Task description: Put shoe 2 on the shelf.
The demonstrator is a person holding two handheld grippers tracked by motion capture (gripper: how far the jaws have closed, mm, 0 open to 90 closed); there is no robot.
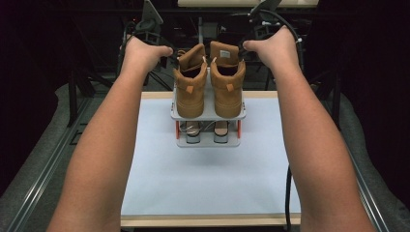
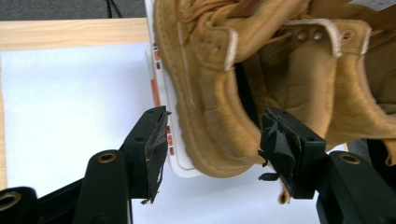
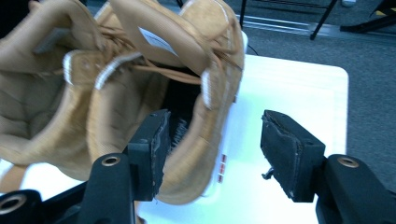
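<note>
Boots, tan suede, one pair, standing side by side with heels toward the person on the top shelf of a small white rack (image 1: 180, 115).

Left gripper (image 2: 212, 144): jaws spread wide, pads frayed. The heel of the left boot (image 2: 210, 93) lies in the gap between them, seen from above; neither pad presses on it, so nothing is gripped. In the high view the left hand (image 1: 142, 53) is just beside the left boot's collar (image 1: 191, 82).

Right gripper (image 3: 215, 149): jaws likewise wide apart. The heel and side of the right boot (image 3: 196, 93) sit at the left jaw in this view, whether touching its pad cannot be told; the other pad hangs clear over the white surface. No hold on the boot. In the high view the right hand (image 1: 270, 48) is just beside the right boot's collar (image 1: 227, 82).

Rack: two tiers, white shelves, orange posts (image 1: 177, 129) at the corners. Lower tier holds another pair of shoes (image 1: 207, 131), too shadowed to describe.

Table (image 1: 208, 221): wood-edged, covered by a pale mat (image 1: 208, 179); the rack stands at its far middle. Both forearms reach across the mat's sides.
</note>
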